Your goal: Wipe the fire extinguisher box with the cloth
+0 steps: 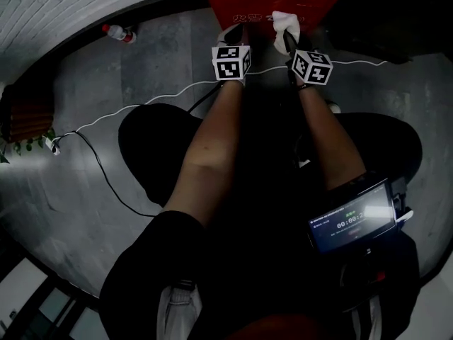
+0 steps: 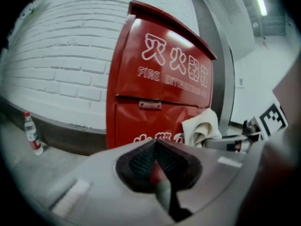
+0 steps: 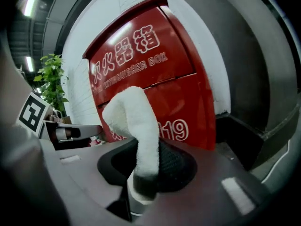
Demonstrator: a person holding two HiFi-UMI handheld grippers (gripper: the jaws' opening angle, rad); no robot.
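The right tongs (image 3: 151,166) pinch a white terry cloth (image 3: 134,121) between their dark ribbed pads. The fluffy strip rises out of the grip, arches over and droops in a soft hook just in front of the fire extinguisher box (image 3: 155,65). The box is a glossy red sheet-metal cabinet with white lettering and a small metal latch (image 2: 149,105) on the seam between its upper and lower front panels. It stands on the floor against a white painted brick wall (image 2: 61,65). The left tongs (image 2: 156,144) are pressed together at the tips with nothing between them, and their black textured pads form a point aimed at the box's lower panel. In the head view both are held side by side near the box front, above a smooth grey floor (image 1: 106,161) where a thin white cable (image 1: 141,106) snakes. A clear plastic bottle (image 2: 32,133) with a red label stands near the wall, well apart from the box.
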